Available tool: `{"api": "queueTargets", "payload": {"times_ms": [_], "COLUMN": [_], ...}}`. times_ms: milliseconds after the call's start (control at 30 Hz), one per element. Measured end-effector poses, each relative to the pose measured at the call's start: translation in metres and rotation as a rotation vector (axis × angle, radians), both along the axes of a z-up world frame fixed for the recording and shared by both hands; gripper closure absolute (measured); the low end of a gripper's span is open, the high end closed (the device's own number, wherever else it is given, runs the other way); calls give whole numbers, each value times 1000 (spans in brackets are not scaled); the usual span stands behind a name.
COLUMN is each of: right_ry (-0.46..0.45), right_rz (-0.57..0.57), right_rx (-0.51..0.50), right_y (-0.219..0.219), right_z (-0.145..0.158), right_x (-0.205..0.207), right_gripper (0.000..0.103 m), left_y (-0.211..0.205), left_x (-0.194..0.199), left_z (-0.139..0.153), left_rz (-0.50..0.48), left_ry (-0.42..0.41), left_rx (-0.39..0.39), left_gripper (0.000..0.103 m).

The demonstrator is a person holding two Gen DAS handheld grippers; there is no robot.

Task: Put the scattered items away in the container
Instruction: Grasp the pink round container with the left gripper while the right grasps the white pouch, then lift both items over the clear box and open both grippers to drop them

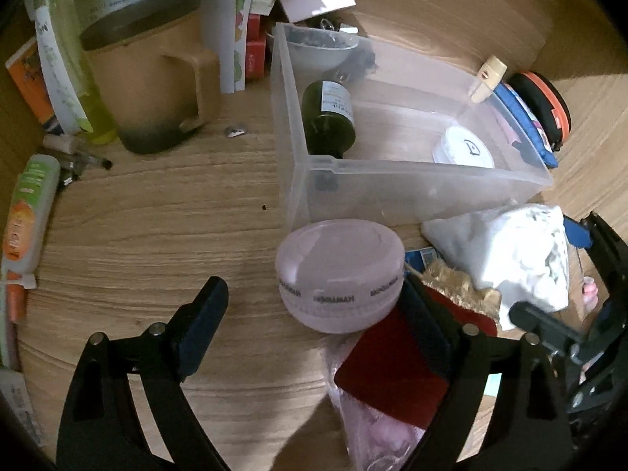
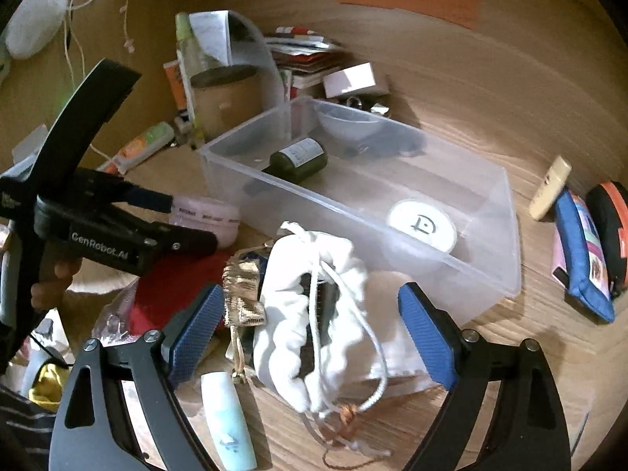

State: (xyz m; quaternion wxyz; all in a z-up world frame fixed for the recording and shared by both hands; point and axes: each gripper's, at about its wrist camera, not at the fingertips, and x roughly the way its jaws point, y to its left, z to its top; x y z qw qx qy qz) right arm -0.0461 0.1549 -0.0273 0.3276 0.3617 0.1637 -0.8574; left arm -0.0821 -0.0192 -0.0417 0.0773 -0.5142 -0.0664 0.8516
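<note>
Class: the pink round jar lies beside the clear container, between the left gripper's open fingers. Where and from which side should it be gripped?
Grip the pink round jar across its lettered side wall, coming down from above with the left gripper. It sits flat, lid up, and the wide-open fingers already straddle it.

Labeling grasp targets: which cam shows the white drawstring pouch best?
Right wrist. The white drawstring pouch lies whole and centred between the open right gripper's blue pads, cords and gathered mouth visible. Left wrist catches it only at the right edge, cords not visible, lower corner behind a black clamp part.
</note>
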Motion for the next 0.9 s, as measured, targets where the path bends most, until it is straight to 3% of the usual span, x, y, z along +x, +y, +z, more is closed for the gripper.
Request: {"api": "queueTargets", "payload": {"times_ms": [200,400,500,667,900], "right_ry": [3,-41,-53,-47,17], "right_rz": [60,84,75,53,72], "right_rx": [18,37,22,-9,-57], "right_y": [-11,-20,-17,-11,0], "right_z": [-4,-15,-15,-13,7], "right_x": [-3,-12,-15,-16,-5], "right_gripper": [16,58,74,84,86], "left_y": [0,1,-2,-7,-11], "left_x": [-8,-7,-3,-3,3], "left_z": [-12,-11,-10,-9,-8], "left_rz": [3,3,-5,7,37], "left_ry": [-30,-15,-11,-10,21], "left_rx": [68,79,128,161,152], "left_gripper": [13,14,25,41,41]}}
